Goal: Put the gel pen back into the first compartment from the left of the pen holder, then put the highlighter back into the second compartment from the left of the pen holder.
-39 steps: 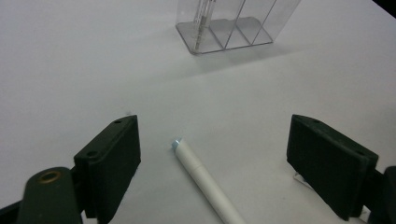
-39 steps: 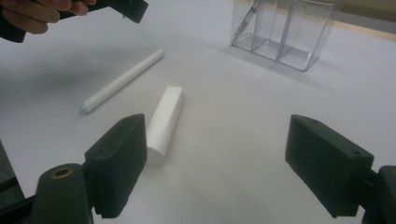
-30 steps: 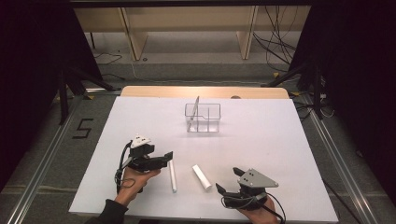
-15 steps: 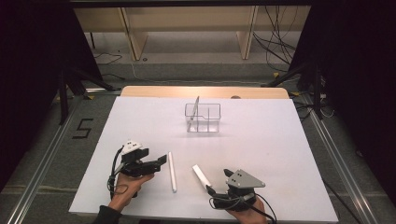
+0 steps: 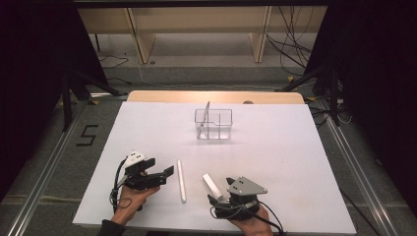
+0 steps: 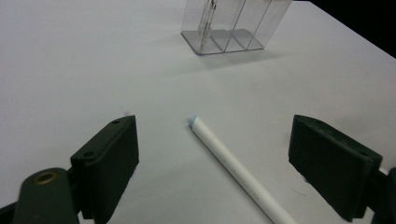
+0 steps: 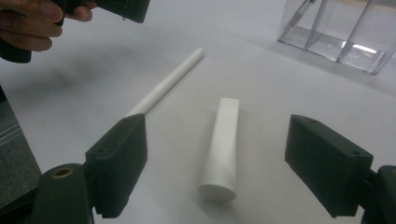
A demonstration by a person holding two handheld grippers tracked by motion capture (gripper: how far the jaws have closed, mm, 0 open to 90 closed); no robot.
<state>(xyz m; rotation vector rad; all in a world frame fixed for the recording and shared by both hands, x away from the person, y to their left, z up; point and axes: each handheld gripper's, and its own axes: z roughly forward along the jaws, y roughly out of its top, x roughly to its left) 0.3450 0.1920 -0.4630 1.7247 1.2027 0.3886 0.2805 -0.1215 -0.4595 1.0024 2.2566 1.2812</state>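
Matt white tube (image 7: 222,144), glossy clear plastic organizer (image 5: 213,123).

**A lab recording bay**

We take this for a lab set up for recording; a white surface (image 5: 275,162) stands on grey carpet, between metal floor rails (image 5: 42,184); black curtains (image 5: 29,73) close both sides; loose cables (image 5: 295,34) trail over the floor behind; a taped figure 5 (image 5: 87,135) marks the floor at the left; plain wooden furniture legs (image 5: 140,39) stand at the back.
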